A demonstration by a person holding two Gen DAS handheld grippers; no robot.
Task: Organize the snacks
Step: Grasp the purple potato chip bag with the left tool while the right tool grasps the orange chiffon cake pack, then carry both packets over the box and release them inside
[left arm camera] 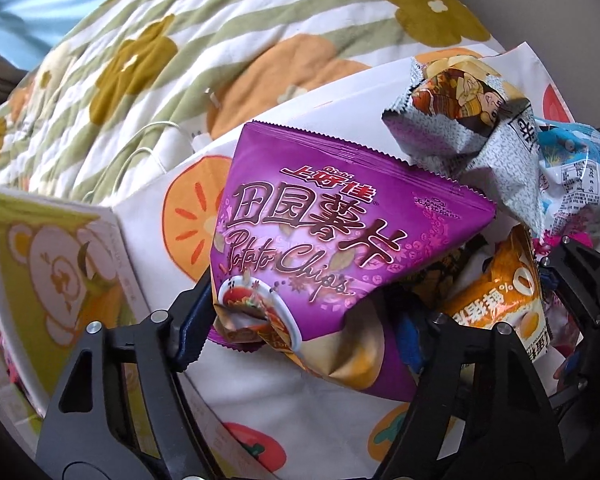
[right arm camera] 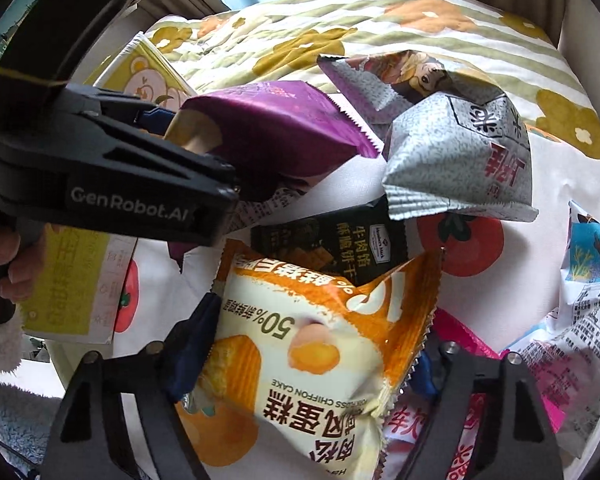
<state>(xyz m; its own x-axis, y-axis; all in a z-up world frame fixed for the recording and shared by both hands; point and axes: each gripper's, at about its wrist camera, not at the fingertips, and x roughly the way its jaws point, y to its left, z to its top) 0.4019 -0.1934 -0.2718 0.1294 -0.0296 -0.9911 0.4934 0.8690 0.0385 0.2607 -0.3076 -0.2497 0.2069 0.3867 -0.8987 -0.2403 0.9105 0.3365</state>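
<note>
Snacks lie heaped on the persimmon-print cloth (left arm camera: 284,408) in front of you. At the left, your left gripper (left arm camera: 304,320) pinches the lower end of the purple potato chips bag (left arm camera: 320,240), its pads pressing into the crumpled foil, beside the yellow bear box (left arm camera: 52,280). Further right, your right gripper (right arm camera: 312,364) clamps the orange chiffon cake packet (right arm camera: 320,352), which lies over the black biscuit packet (right arm camera: 340,240). The grey crumpled bag (right arm camera: 456,160) sits beyond, touching the purple one.

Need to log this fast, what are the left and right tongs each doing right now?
Left tongs: closed on the purple potato chips bag.
Right tongs: closed on the orange chiffon cake packet.
</note>
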